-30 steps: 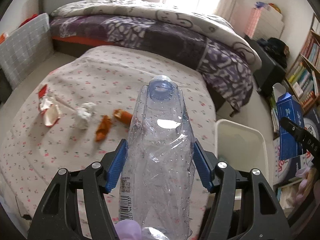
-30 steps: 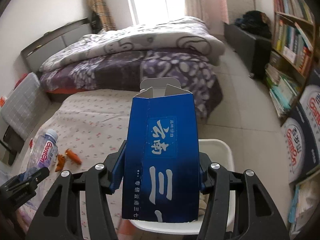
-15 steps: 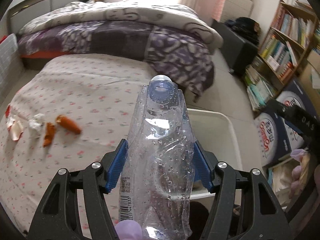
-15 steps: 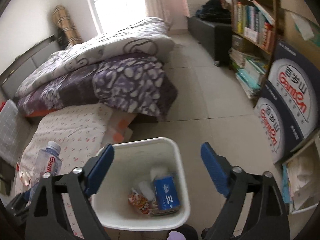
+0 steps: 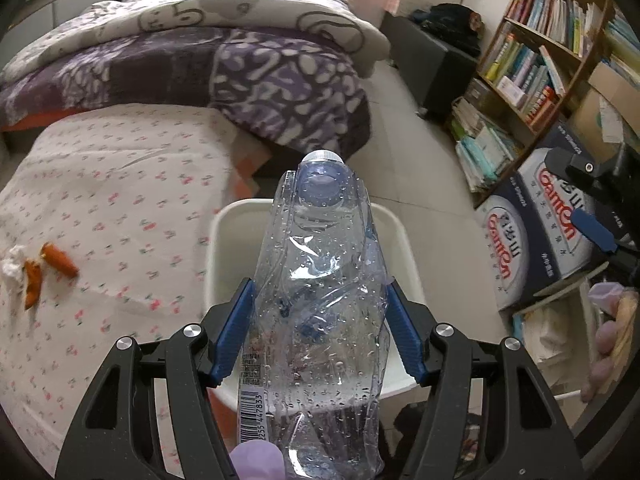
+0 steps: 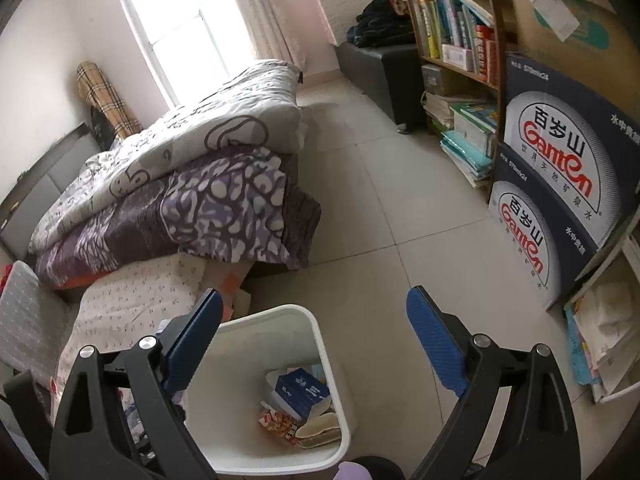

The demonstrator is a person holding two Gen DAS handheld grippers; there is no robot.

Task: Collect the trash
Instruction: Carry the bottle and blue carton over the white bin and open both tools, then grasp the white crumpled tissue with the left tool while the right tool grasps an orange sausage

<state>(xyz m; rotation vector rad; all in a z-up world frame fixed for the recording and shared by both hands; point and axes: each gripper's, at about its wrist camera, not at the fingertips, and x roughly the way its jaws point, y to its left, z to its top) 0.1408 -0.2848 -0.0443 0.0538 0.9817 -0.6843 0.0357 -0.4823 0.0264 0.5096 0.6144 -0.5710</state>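
Left hand-held gripper (image 5: 320, 332) is closed on a crumpled clear plastic bottle (image 5: 320, 300), blue pads pressed into both flanks. Bottle points away from the camera, white cap on top, droplets on the inside wall. A white label strip near its base carries a barcode; digits "2551447833" are legible. Bottle hangs above the white plastic waste bin (image 5: 224, 232), which stands on the tiled floor (image 5: 424, 168) just beside the bed with the flower-print sheet (image 5: 120, 208).

Right hand-held gripper (image 6: 314, 340) is spread wide with nothing between its pads, positioned over the same bin (image 6: 320, 344). Inside the bin: a blue carton with white characters (image 6: 302, 394) lying flat, a red printed wrapper (image 6: 278, 422), and pale paper scraps.

Change over the last second: the blue carton was clamped in the right gripper; it now lies in the bin. The left gripper has swung from over the bed to over the bin, bottle grip unchanged.

Orange peel pieces (image 5: 52, 264) and a white tissue wad (image 5: 12, 264) lie on the sheet at the left edge. Two dark blue cardboard boxes marked "Ganten" (image 6: 560, 184) are stacked against the wooden bookshelf (image 6: 452, 28).
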